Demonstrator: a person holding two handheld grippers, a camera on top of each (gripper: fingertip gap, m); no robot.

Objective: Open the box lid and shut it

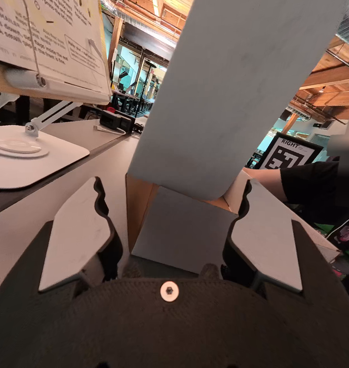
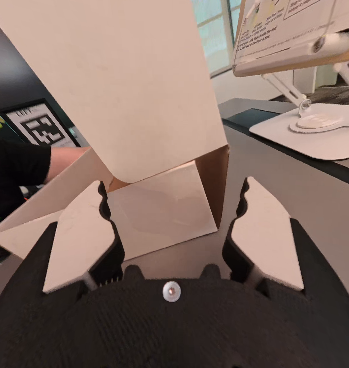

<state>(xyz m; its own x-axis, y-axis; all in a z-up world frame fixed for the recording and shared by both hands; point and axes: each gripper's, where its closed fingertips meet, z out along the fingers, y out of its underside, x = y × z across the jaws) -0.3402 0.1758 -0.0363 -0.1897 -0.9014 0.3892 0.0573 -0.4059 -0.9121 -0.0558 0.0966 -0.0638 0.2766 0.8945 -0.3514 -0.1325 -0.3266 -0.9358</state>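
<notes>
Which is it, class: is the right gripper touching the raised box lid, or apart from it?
Apart. In the right wrist view the right gripper is open, and the raised lid hangs ahead of and above its fingertips, with the box wall showing between the fingers.

My left wrist camera sits low over the table [image 1: 113, 159], looking forward between the spread fingers of the left gripper [image 1: 172, 195], very close to one end of the box [image 1: 181, 229] with its raised lid [image 1: 229, 99]. My right wrist camera looks between the parted fingers of the right gripper [image 2: 173, 191] at the opposite end of the box [image 2: 159, 211], equally near. The two views face each other. Both share the box, the lid [image 2: 119, 89] and the white document stand [image 1: 40, 151] [image 2: 309, 127].
</notes>
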